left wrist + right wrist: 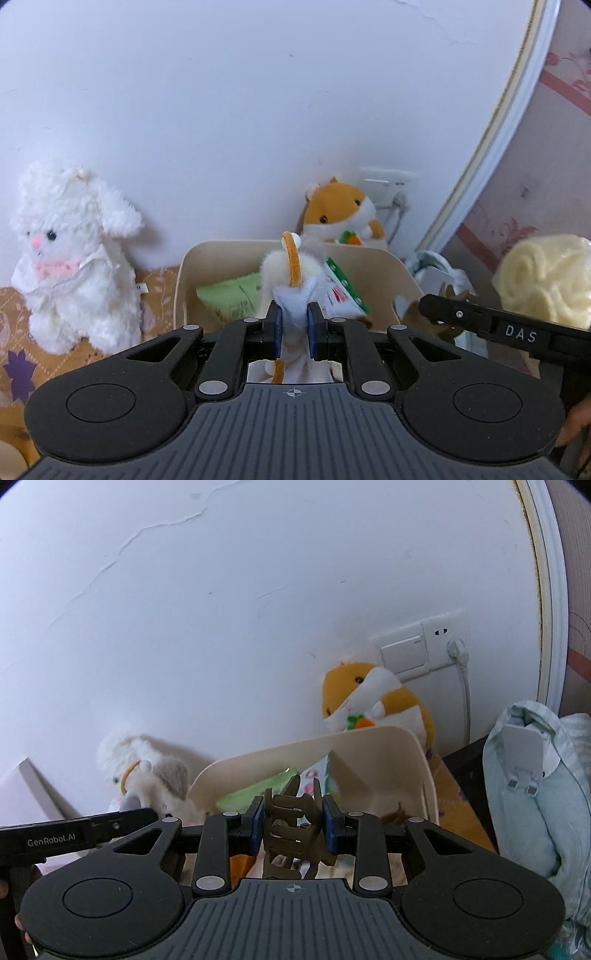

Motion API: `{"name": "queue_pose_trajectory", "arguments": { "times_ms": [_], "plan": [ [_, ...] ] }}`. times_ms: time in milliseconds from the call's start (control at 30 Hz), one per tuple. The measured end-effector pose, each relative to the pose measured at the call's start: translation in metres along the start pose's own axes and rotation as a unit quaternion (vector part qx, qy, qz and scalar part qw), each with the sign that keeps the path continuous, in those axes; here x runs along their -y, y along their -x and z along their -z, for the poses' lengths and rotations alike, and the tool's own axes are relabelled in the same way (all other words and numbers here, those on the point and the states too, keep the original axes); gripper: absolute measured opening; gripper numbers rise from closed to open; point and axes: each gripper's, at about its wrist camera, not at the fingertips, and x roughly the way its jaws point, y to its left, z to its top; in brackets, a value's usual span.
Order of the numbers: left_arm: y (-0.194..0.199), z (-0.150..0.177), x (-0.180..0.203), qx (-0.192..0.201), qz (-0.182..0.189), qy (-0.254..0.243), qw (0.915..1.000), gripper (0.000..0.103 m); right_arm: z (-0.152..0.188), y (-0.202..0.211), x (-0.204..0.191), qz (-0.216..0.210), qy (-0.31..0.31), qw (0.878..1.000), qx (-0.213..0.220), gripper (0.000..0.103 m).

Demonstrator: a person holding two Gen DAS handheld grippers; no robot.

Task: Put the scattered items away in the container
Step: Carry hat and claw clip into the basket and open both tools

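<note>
My left gripper (294, 325) is shut on a small white and grey plush toy (291, 266) with an orange strap, held up in front of the cream container (388, 269). The same toy (147, 779) shows at the left of the right wrist view, beside the left gripper's finger (122, 825). My right gripper (294, 825) is shut on a brown hair claw clip (291, 823), just before the cream container (369, 753). Inside the container lie a green packet (229, 295) and a white printed pack (343, 291). The right gripper's finger (461, 314) reaches in from the right.
A white plush rabbit (70, 254) stands left of the container on a patterned orange cloth (18, 332). An orange hamster plush (369, 698) leans on the wall behind the container, below a wall socket (424, 646). A pale yellow rolled towel (546, 273) and light blue bedding (535, 794) lie at the right.
</note>
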Motion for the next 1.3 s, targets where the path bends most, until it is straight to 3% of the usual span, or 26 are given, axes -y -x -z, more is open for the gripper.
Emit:
{"name": "queue_pose_trajectory", "arguments": {
  "times_ms": [233,400,433,500,533,567,633,667,733,800,1100,1300],
  "plan": [
    [-0.04,0.003,0.003,-0.024,-0.024,0.018,0.9992,0.013,-0.007,-0.034,0.02,0.03,-0.006,0.999,-0.008,0.029],
    [-0.053,0.015,0.005,-0.037,-0.054,-0.005,0.9978,0.014,0.007,-0.055,0.026,0.048,0.014,0.998,-0.041,0.029],
    [-0.055,0.017,0.004,-0.04,-0.056,-0.009,0.9976,0.018,0.01,-0.058,0.026,0.05,0.019,0.997,-0.048,0.03],
    [-0.055,0.021,0.004,-0.046,-0.052,-0.02,0.9974,0.041,0.016,-0.061,0.027,0.05,0.02,0.997,-0.058,0.033],
    [-0.054,0.023,0.004,-0.043,-0.053,-0.023,0.9974,0.06,0.019,-0.061,0.027,0.049,0.017,0.997,-0.058,0.045],
    [-0.05,0.025,0.005,-0.033,-0.057,-0.027,0.9975,0.072,0.02,-0.06,0.028,0.047,0.014,0.997,-0.057,0.05],
    [-0.043,0.027,0.005,-0.017,-0.061,-0.031,0.9975,0.078,0.022,-0.057,0.024,0.039,0.016,0.998,-0.056,0.071],
    [-0.041,0.027,0.004,-0.016,-0.06,-0.032,0.9976,0.078,0.022,-0.055,0.022,0.039,0.024,0.997,-0.056,0.076],
    [-0.037,0.027,0.003,-0.022,-0.058,-0.031,0.9976,0.078,0.023,-0.051,0.012,0.045,0.051,0.996,-0.05,0.095],
    [-0.031,0.028,-0.001,-0.023,-0.061,-0.031,0.9974,0.078,0.026,-0.042,0.003,0.05,0.072,0.996,-0.034,0.103],
    [0.005,0.051,-0.04,-0.037,-0.096,-0.038,0.9939,0.079,0.059,0.006,-0.018,0.035,0.079,0.996,0.002,0.103],
    [0.017,0.074,-0.071,-0.071,-0.103,-0.037,0.9914,0.079,0.099,0.013,-0.025,0.029,0.079,0.996,-0.04,0.103]
  ]
}}
